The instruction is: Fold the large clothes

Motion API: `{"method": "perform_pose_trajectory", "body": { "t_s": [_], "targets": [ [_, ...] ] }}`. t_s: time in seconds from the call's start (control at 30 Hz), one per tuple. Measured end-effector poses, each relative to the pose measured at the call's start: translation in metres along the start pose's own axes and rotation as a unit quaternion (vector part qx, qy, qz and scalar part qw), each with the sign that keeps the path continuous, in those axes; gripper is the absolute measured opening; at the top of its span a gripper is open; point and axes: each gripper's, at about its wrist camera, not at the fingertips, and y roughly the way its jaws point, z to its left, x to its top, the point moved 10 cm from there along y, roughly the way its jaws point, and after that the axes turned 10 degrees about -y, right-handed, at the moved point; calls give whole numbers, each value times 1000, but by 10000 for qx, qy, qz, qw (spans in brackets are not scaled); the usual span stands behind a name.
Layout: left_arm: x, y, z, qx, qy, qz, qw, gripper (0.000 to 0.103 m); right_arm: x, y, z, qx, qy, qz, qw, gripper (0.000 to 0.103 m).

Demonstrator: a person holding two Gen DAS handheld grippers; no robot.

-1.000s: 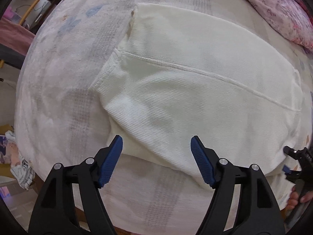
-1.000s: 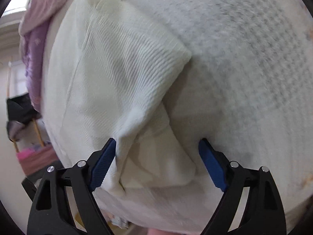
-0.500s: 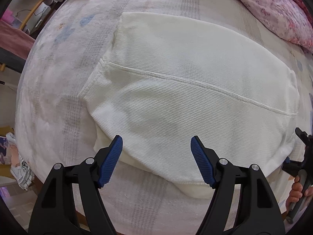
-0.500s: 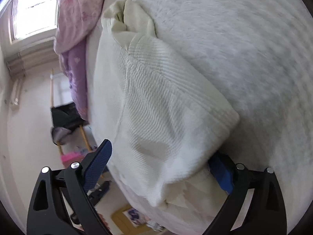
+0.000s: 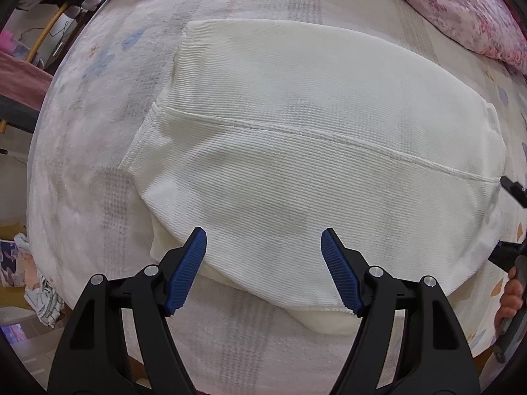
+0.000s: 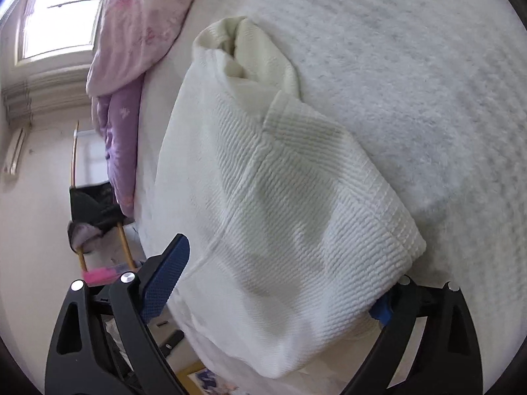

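A cream waffle-knit garment (image 5: 313, 151) lies folded on the bed, with a seam running across it. My left gripper (image 5: 261, 233) points down over the garment's near edge. It is open and its blue pads (image 5: 186, 270) hold nothing. In the right wrist view the garment's thick folded corner (image 6: 296, 230) fills the gap of my right gripper (image 6: 283, 276). Its jaws stand wide; the left pad (image 6: 164, 279) is clear of the cloth and the right pad is mostly hidden under the corner. The right gripper (image 5: 513, 256) also shows at the edge of the left wrist view.
The bed has a pale patterned cover (image 5: 108, 151). A pink floral quilt (image 5: 467, 10) is heaped at the far side, also seen as pink and purple bedding (image 6: 131, 49). A chair with dark clothes (image 6: 95, 207) stands beside the bed. Loose items (image 5: 36, 283) lie on the floor.
The left gripper has slid across the bed so that the near fold lies under its jaws. The right gripper has tipped upward and moved in; the folded corner now sits between its jaws.
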Motion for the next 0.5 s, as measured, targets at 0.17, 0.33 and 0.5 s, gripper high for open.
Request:
{"method": "perform_pose_trajectory", "body": {
  "t_s": [0.17,0.33,0.5],
  "targets": [
    [5,-1,-5,-193,41,-48,9998,73,11,1,-2,-302,-315,-136,9990,78],
    [19,-2,-15,-347,103,-101,9993,73,13,11,-15,-694,-165,3,9975,54],
    [53,-6,-45,-957,263,-145,9950,30,10,0,0,-854,-329,88,9958,26]
  ]
}}
